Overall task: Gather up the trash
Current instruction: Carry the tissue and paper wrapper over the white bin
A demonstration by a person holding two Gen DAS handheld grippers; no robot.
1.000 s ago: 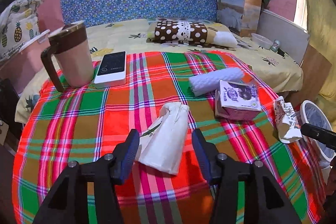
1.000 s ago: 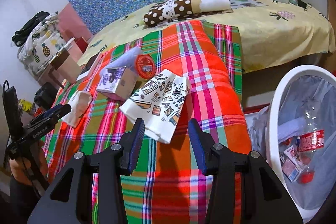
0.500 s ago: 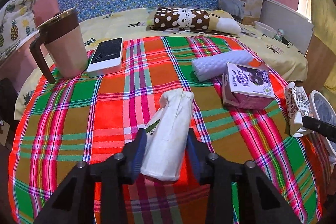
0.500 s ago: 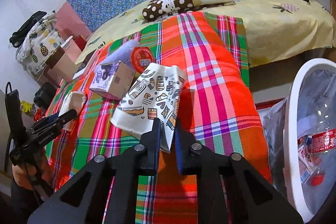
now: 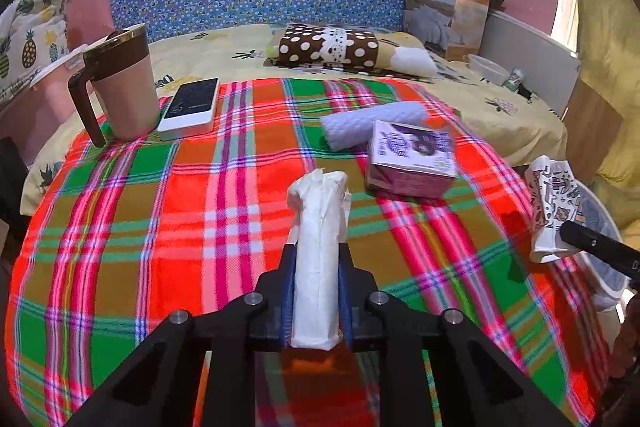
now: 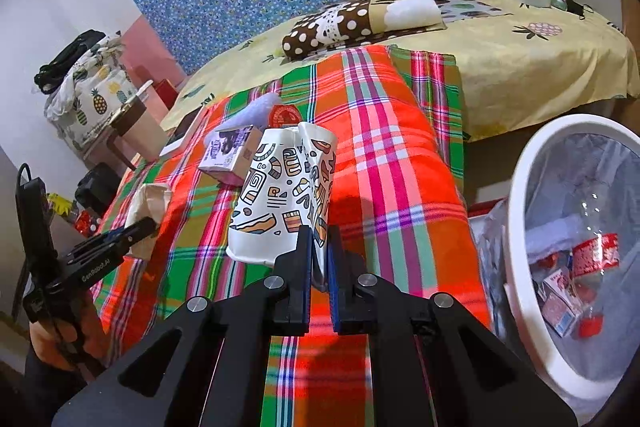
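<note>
My left gripper [image 5: 316,259] is shut on a crumpled white paper bag [image 5: 318,247] and holds it above the plaid cloth [image 5: 180,227]. My right gripper [image 6: 319,247] is shut on the edge of a flattened patterned paper cup [image 6: 284,195], lifted off the cloth. The cup also shows at the right in the left wrist view [image 5: 552,207]. A white trash bin [image 6: 520,227] with a bottle and cartons inside stands on the floor to the right. A purple carton [image 5: 412,163] and a white foam roll [image 5: 372,123] lie on the cloth.
A brown-lidded mug [image 5: 124,87] and a white power bank [image 5: 192,107] sit at the cloth's far left. A polka-dot pillow [image 5: 328,47] lies on the yellow bed behind. A red lid [image 6: 285,115] lies by the carton.
Both grippers have closed, the left on the paper bag and the right on the patterned cup. Both items have been lifted off the cloth.
</note>
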